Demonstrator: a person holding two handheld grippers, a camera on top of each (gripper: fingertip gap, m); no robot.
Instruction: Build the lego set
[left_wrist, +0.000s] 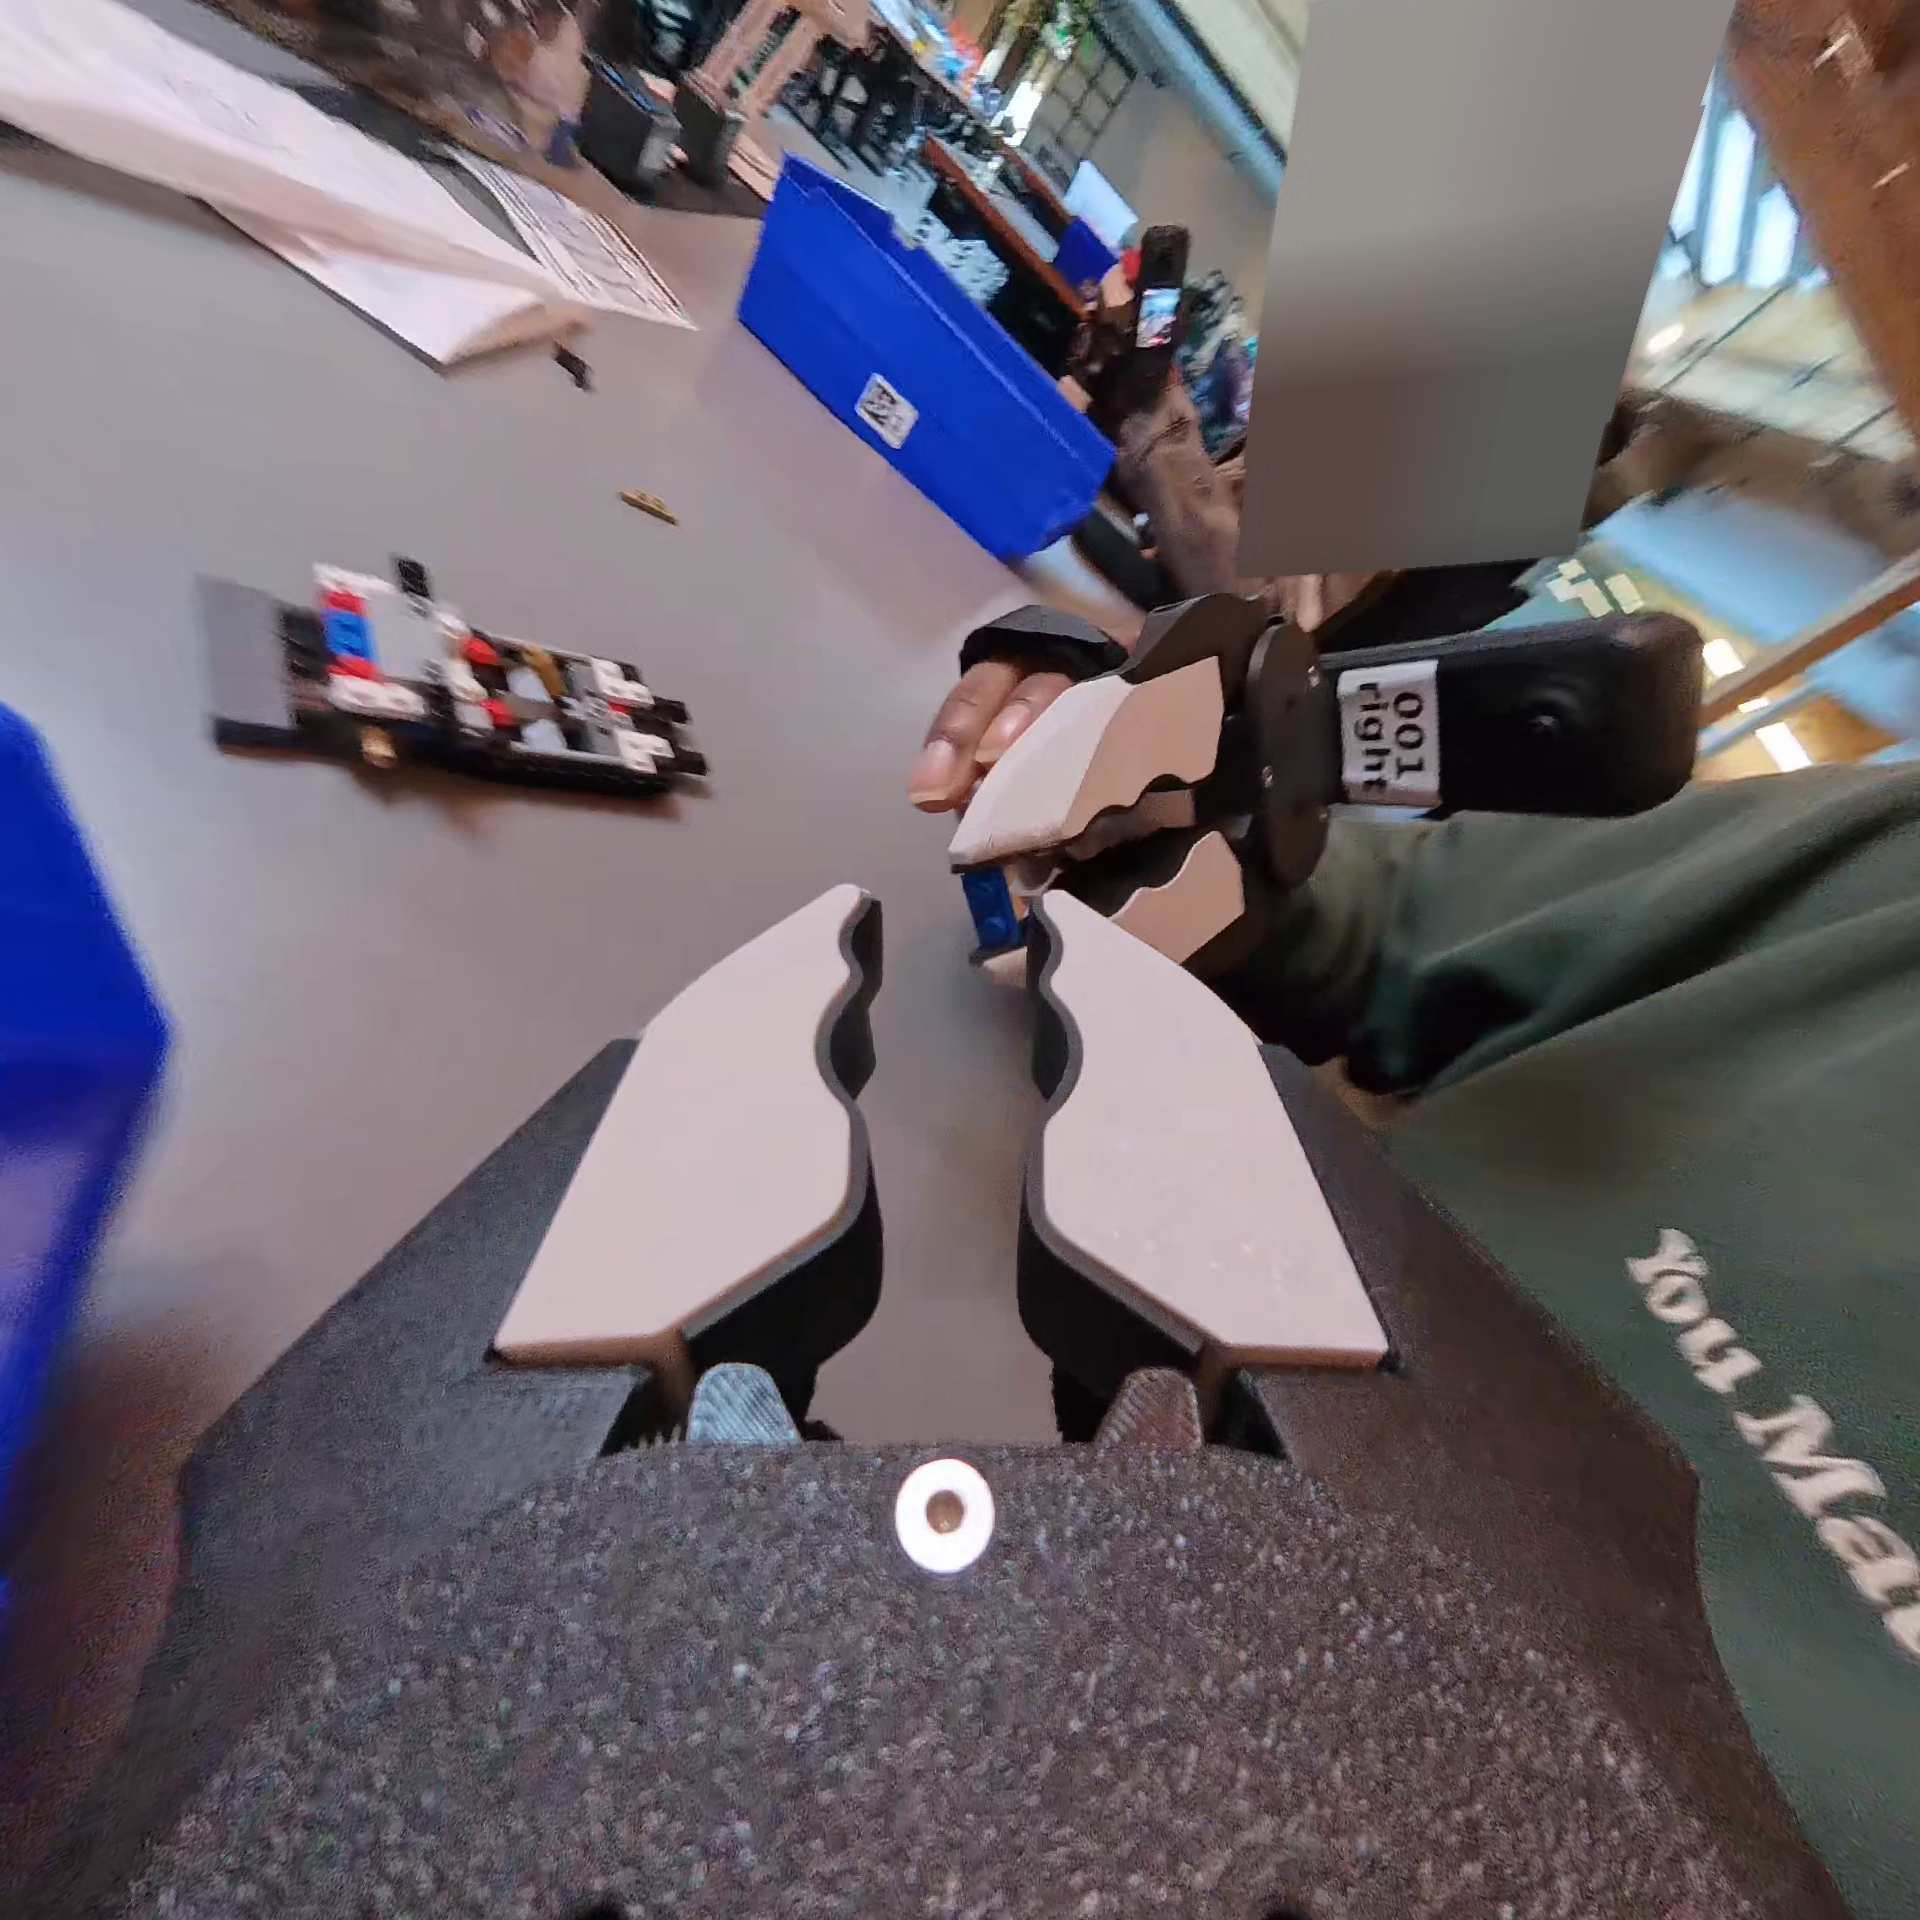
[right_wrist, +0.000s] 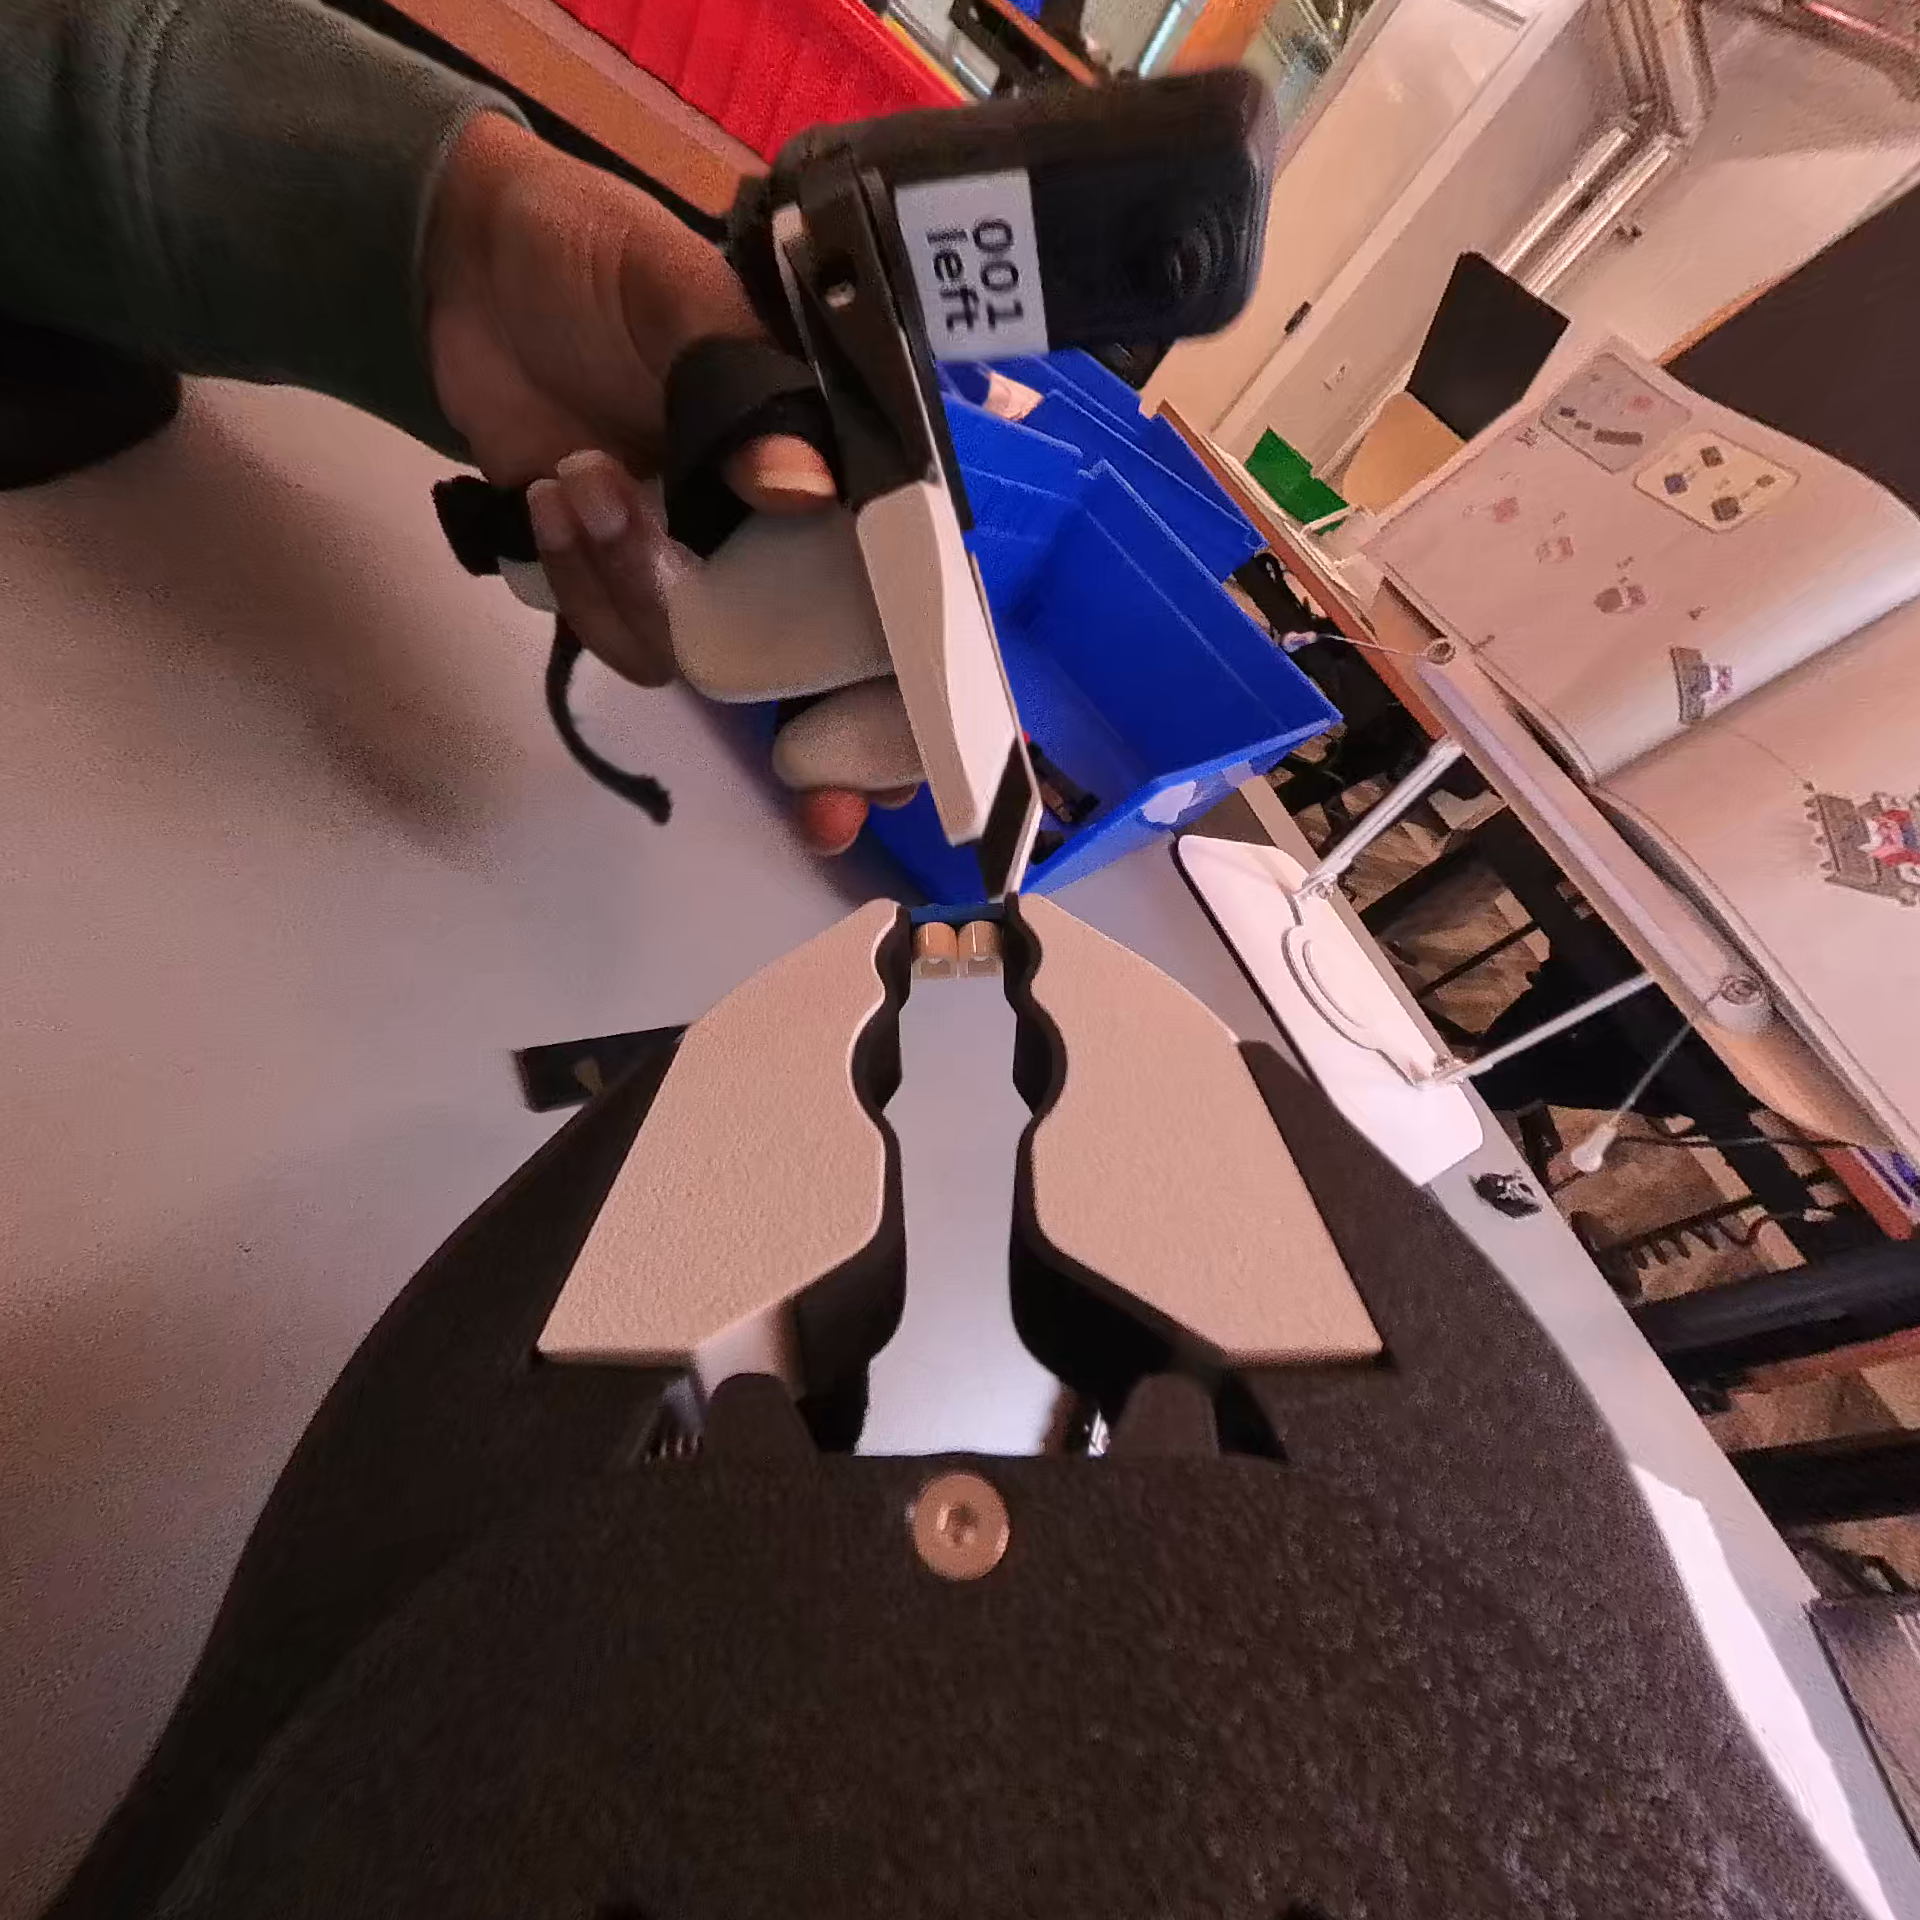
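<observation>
Left wrist view: grey table (left_wrist: 436, 935) fills most of frame. Blue bin (left_wrist: 914, 364) at the far edge, another blue bin (left_wrist: 62, 1039) blurred at the near left. Open instruction booklet (left_wrist: 312, 177) far left on the table. Black baseplate with a brick build (left_wrist: 447, 675) (red, blue, white, grey pieces) lies flat mid-table, well apart from both grippers. Small tan piece (left_wrist: 649, 505) lies loose between the build and the far bin.

Left gripper (left_wrist: 954, 914): fingers apart, nothing between them, tips just beside the other tool's tips.

Right gripper (left_wrist: 1003, 888) comes in from the right, held by a hand (left_wrist: 977, 727) in a green sleeve (left_wrist: 1558, 935). It's clamped on a small blue brick (left_wrist: 992, 914), held above the table right at the left gripper's fingertip.

Right wrist view: right gripper (right_wrist: 956, 925) pinches the blue brick (right_wrist: 956, 914) at the very tips, two pale pieces (right_wrist: 956, 948) stuck on its near face. Left gripper's (right_wrist: 997, 831) finger edge touches or nearly touches the brick from above; can't tell which. Divided blue bin (right_wrist: 1143, 644) behind, booklet (right_wrist: 1662, 540) on a stand to the right.
</observation>
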